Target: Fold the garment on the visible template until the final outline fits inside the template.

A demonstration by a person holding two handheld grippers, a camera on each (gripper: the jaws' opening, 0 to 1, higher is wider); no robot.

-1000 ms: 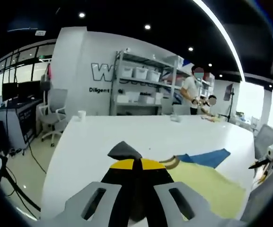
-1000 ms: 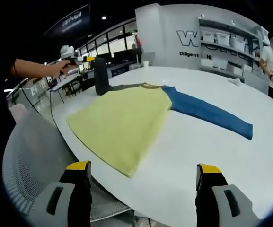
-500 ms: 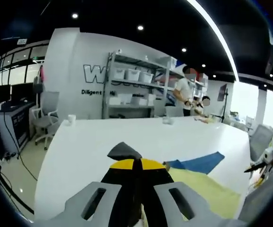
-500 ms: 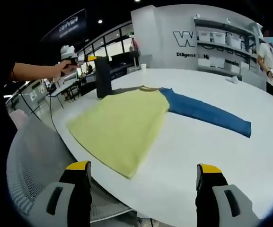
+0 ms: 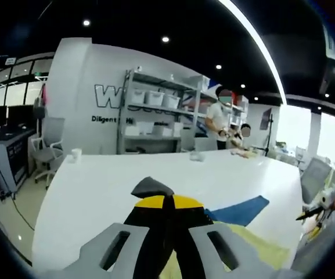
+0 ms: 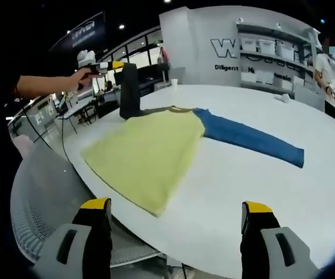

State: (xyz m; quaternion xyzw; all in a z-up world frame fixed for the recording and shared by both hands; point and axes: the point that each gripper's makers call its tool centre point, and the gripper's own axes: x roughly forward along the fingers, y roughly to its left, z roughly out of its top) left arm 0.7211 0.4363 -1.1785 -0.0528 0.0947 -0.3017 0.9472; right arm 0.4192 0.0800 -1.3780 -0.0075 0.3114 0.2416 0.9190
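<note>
Left gripper clamped on dark sleeve of yellow shirt, lifted above white table; right gripper jaws apart.

Left gripper clamped, right gripper agape.

Your shirt lies flat on the table, its body toward the near edge, one sleeve stretched out to the right across the tabletop. Your left gripper sits above the shirt's far left corner, the other sleeve hanging down from it to the table. A chair stands just off the near left edge. Behind the table, shelving lines the wall, with a person standing to its right.
</note>
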